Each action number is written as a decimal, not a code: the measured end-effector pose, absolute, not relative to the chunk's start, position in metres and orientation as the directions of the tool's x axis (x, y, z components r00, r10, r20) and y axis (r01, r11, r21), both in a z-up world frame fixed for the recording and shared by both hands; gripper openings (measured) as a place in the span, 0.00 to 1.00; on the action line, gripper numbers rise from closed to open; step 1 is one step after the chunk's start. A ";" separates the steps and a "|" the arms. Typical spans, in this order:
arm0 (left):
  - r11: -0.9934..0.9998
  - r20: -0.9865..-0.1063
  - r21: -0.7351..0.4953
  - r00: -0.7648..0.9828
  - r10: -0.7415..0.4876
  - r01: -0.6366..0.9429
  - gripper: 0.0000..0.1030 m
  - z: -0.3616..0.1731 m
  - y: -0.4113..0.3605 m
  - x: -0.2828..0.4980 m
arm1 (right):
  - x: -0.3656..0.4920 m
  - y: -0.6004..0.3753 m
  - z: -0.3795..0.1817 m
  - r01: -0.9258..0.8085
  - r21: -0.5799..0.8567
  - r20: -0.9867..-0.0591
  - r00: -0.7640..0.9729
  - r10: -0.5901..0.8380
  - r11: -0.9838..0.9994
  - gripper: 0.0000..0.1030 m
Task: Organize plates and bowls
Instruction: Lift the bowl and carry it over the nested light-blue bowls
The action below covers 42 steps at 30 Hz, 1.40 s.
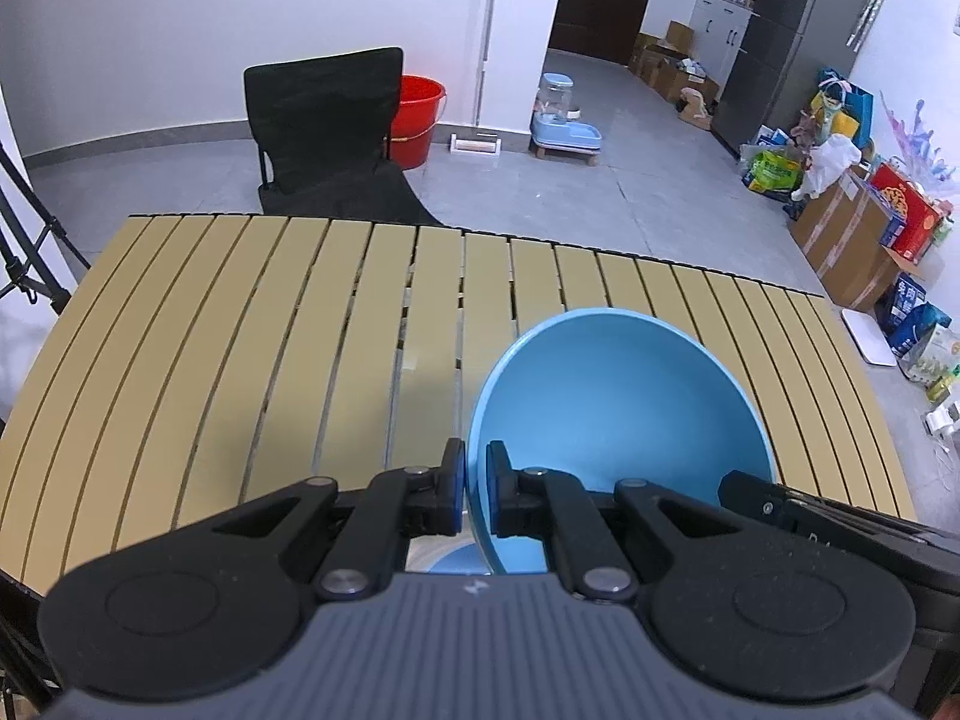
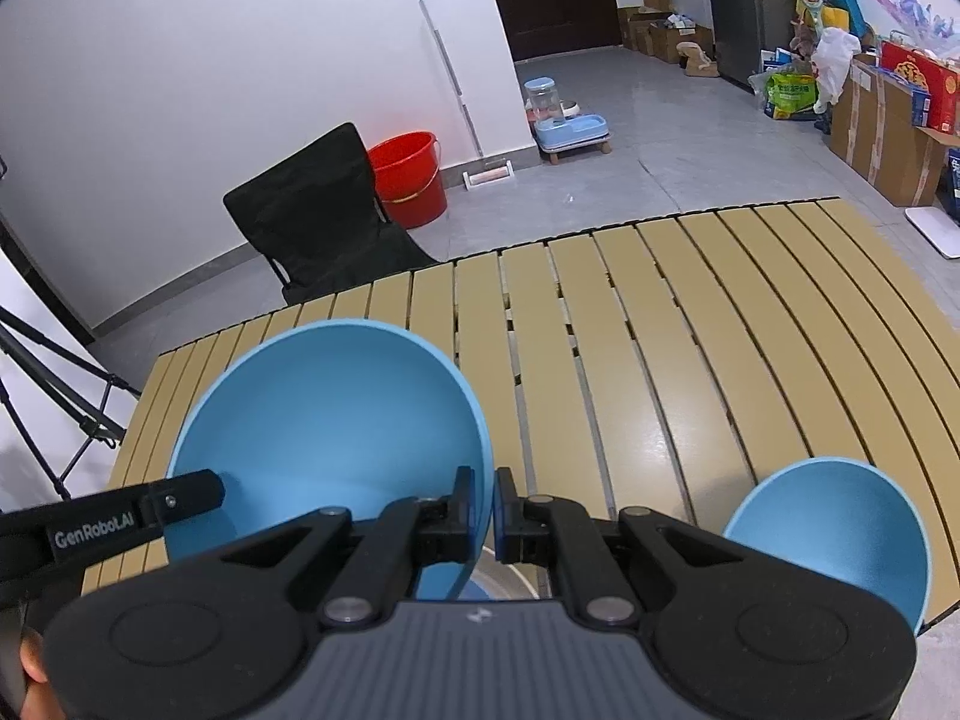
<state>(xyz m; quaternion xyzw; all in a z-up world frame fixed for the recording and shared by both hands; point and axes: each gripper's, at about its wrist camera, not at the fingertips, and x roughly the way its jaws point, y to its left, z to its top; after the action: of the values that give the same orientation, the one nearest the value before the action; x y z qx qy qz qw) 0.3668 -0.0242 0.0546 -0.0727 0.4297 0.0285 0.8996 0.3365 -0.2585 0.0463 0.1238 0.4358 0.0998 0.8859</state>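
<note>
A large blue bowl (image 1: 618, 420) is held above the slatted table (image 1: 240, 360). My left gripper (image 1: 475, 480) is shut on its left rim. My right gripper (image 2: 485, 510) is shut on its right rim; the same bowl (image 2: 330, 420) fills the left of the right wrist view. Each gripper shows in the other's view, at the bowl's far rim. A smaller blue bowl (image 2: 840, 534) sits on the table near its front edge, right of my right gripper. Another blue dish (image 1: 456, 561) shows partly below the held bowl, mostly hidden.
A black folding chair (image 1: 330, 138) stands beyond the table's far edge, with a red bucket (image 1: 417, 120) behind it. Tripod legs (image 2: 54, 384) stand off the table's left end. Boxes and bags (image 1: 852, 228) line the right wall.
</note>
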 end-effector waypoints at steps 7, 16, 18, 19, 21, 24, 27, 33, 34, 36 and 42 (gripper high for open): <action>0.990 -0.775 -0.115 0.631 -0.036 -0.085 0.07 0.051 -0.041 0.362 | 0.330 -0.278 0.051 -0.051 0.296 -0.736 0.624 0.262 0.954 0.05; 0.991 -0.774 -0.125 0.629 -0.070 -0.044 0.07 0.051 -0.060 0.361 | 0.322 -0.299 0.053 -0.033 0.292 -0.729 0.640 0.245 0.956 0.05; 0.992 -0.770 -0.124 0.633 -0.073 -0.037 0.07 0.051 -0.066 0.360 | 0.320 -0.304 0.054 -0.030 0.287 -0.723 0.648 0.237 0.957 0.05; 0.992 -0.770 -0.124 0.633 -0.074 -0.035 0.07 0.051 -0.068 0.360 | 0.320 -0.306 0.054 -0.028 0.286 -0.722 0.651 0.234 0.958 0.05; 0.992 -0.772 -0.121 0.631 -0.076 -0.029 0.07 0.050 -0.072 0.359 | 0.319 -0.311 0.052 -0.021 0.288 -0.724 0.650 0.232 0.957 0.05; 0.993 -0.774 -0.117 0.628 -0.078 -0.020 0.07 0.050 -0.080 0.358 | 0.317 -0.319 0.051 -0.010 0.293 -0.725 0.649 0.229 0.956 0.05; 0.994 -0.771 -0.113 0.631 -0.082 -0.009 0.07 0.050 -0.086 0.358 | 0.314 -0.326 0.051 -0.004 0.294 -0.723 0.654 0.225 0.956 0.05; 0.994 -0.769 -0.113 0.632 -0.095 0.012 0.07 0.050 -0.101 0.358 | 0.309 -0.343 0.052 0.017 0.293 -0.719 0.663 0.209 0.956 0.05; 0.994 -0.770 -0.112 0.631 -0.097 0.015 0.07 0.049 -0.103 0.357 | 0.308 -0.346 0.052 0.020 0.294 -0.719 0.663 0.207 0.956 0.05; 0.994 -0.771 -0.110 0.629 -0.100 0.022 0.07 0.048 -0.108 0.356 | 0.306 -0.350 0.051 0.026 0.293 -0.721 0.663 0.203 0.956 0.05; 0.993 -0.774 -0.107 0.623 -0.108 0.040 0.07 0.047 -0.120 0.360 | 0.305 -0.363 0.049 0.038 0.290 -0.720 0.667 0.192 0.956 0.05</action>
<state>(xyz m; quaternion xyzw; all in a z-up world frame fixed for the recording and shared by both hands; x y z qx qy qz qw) 0.3605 -0.1204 0.0465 -0.0396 0.4320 -0.0412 0.9001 0.3046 -0.3631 0.0488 0.1417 0.4056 0.0427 0.9020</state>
